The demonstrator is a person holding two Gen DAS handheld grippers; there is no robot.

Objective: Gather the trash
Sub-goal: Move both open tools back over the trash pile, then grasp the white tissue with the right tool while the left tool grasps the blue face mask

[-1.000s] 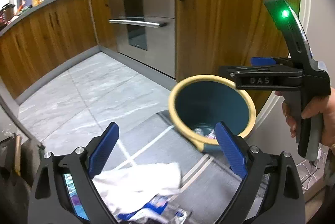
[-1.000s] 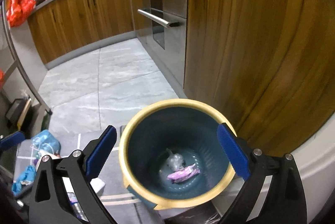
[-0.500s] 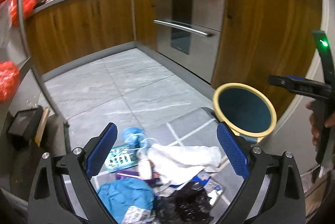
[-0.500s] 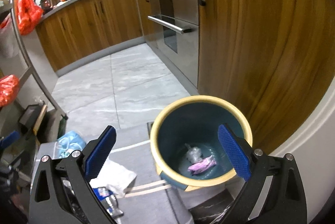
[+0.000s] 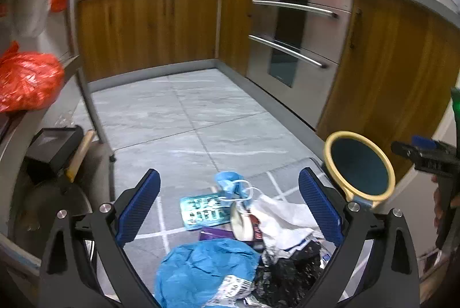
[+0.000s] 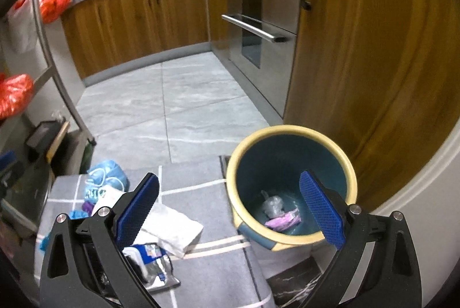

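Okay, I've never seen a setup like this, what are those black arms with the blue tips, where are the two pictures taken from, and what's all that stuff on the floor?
There is no robot here. A person holds a hand-held gripper in each hand, and each carries a wide-angle camera looking out between its two blue-padded fingers. One picture comes from the left gripper, the other from the right gripper. Both stand open and hold nothing.

The place is a kitchen with wooden cabinets and a built-in oven. On a grey mat lies a trash pile: a blue plastic bag, a white paper bag, wrappers and black plastic. Beside it, by the cabinet, stands a blue bin with a yellow rim, already holding a pink wrapper and a clear scrap.
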